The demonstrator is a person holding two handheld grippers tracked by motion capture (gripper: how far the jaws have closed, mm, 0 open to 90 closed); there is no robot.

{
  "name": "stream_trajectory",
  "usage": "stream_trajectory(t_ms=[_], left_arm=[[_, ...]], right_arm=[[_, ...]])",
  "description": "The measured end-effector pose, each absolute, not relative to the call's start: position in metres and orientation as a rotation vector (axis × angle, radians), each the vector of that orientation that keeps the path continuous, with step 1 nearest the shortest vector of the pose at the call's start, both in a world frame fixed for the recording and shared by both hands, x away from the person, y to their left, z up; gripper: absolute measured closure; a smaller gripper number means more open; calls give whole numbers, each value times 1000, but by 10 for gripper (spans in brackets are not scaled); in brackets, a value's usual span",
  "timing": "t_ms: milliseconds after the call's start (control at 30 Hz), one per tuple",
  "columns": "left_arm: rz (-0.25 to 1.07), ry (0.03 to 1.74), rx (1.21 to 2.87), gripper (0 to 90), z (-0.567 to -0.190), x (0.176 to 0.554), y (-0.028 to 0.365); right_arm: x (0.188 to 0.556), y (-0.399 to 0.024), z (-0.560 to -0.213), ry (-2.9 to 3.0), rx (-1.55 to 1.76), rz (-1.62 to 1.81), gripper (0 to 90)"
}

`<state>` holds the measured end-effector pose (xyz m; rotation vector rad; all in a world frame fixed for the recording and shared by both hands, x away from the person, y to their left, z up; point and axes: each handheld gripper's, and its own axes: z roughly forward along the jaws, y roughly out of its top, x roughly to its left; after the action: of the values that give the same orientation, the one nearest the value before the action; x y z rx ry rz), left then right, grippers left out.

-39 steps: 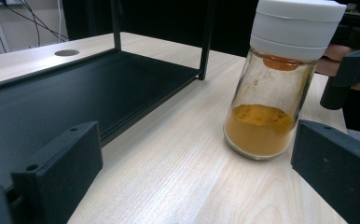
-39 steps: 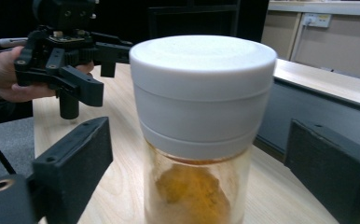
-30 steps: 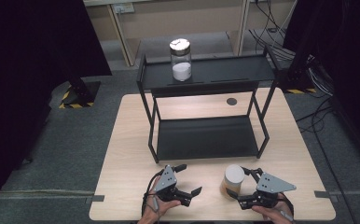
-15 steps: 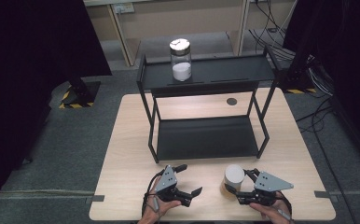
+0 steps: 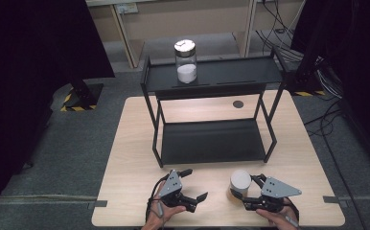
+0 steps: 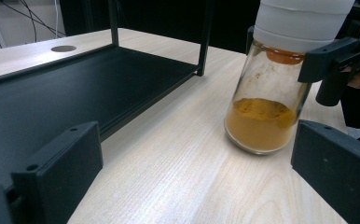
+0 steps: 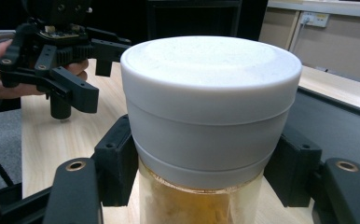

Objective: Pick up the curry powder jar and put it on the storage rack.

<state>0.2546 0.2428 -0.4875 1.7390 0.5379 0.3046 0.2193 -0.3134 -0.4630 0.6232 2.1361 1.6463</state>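
Note:
A glass jar (image 5: 240, 183) of orange powder with a white lid stands on the wooden table (image 5: 130, 143) near its front edge, right of centre. My right gripper (image 5: 245, 189) is shut on the jar (image 7: 211, 107), its jaws pressed against the neck just under the lid. In the left gripper view the jar (image 6: 266, 93) leans slightly, its base on the tabletop. My left gripper (image 5: 195, 184) hovers open and empty a short way to the jar's left, its jaws (image 6: 197, 186) wide apart and turned towards the jar.
A black two-tier metal rack (image 5: 212, 141) stands mid-table behind both grippers. On its top shelf sits a glass jar (image 5: 186, 62) of white powder. A round cable hole (image 5: 238, 104) lies behind the rack. The table's front edge is close to my hands.

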Motion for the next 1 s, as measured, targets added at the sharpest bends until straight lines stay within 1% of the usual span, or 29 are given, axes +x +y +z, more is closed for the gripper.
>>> stream_trajectory(t_ms=[567, 1000], left_arm=[[307, 540, 1734, 13, -488, 254, 243], [309, 550, 1726, 13, -489, 254, 244]], right_arm=[[218, -315, -445, 2153, 623, 1648, 353], [225, -315, -418, 2140, 617, 1646, 352]])
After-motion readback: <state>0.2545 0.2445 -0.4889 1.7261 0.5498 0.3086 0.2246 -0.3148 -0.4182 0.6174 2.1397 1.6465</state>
